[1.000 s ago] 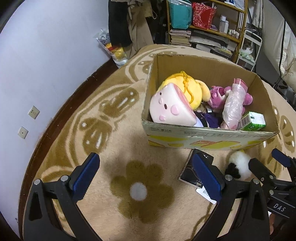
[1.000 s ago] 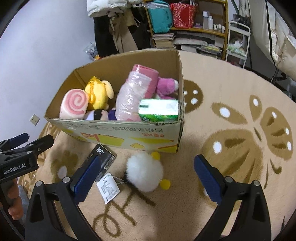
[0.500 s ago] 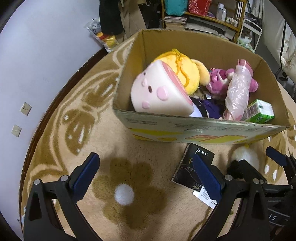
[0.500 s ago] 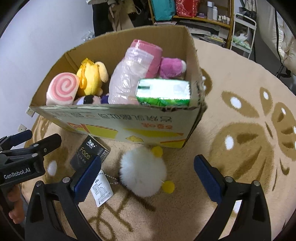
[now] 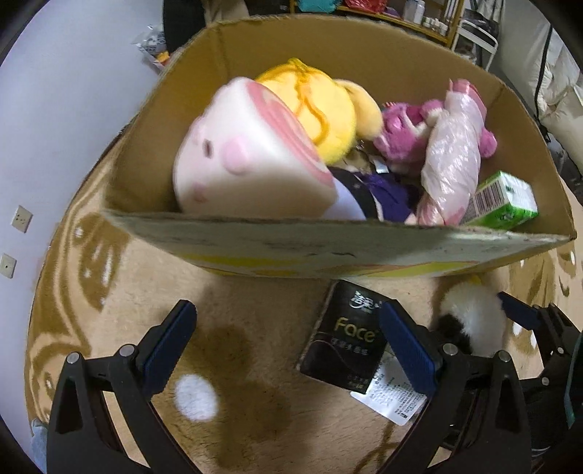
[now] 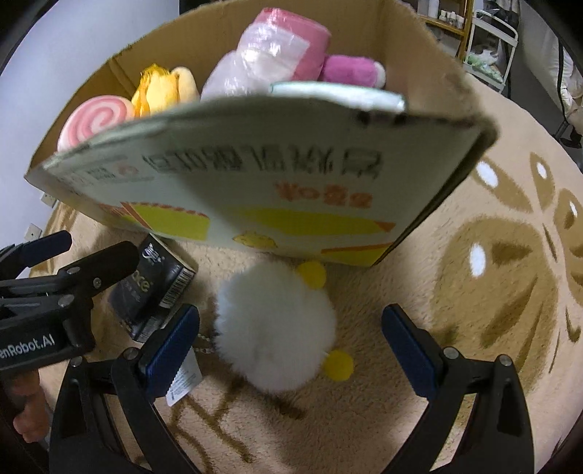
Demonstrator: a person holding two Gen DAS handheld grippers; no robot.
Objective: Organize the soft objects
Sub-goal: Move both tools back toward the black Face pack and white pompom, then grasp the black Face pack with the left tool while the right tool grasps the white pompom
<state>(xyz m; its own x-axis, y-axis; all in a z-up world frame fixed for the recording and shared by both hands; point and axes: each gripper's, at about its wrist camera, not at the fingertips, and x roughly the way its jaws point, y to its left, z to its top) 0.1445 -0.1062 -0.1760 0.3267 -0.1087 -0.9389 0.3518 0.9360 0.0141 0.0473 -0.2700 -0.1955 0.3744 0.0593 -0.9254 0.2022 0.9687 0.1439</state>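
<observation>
The black packet [image 5: 344, 341] reads "Face"; the left tool [image 6: 65, 262] reads "nRobot.AI" (first letters cut off).

Home room: patterned carpet [image 5: 109, 291], cluttered shelf [image 5: 430, 22], hanging clothes [image 5: 189, 14], wall sockets [image 5: 20, 218].

Both tongs are spread wide and grip nothing, the left tongs [image 5: 282, 341] and right tongs [image 6: 291, 341] held low side by side, a hand [image 6: 27, 412] wrapped around the left tool's handle.
</observation>
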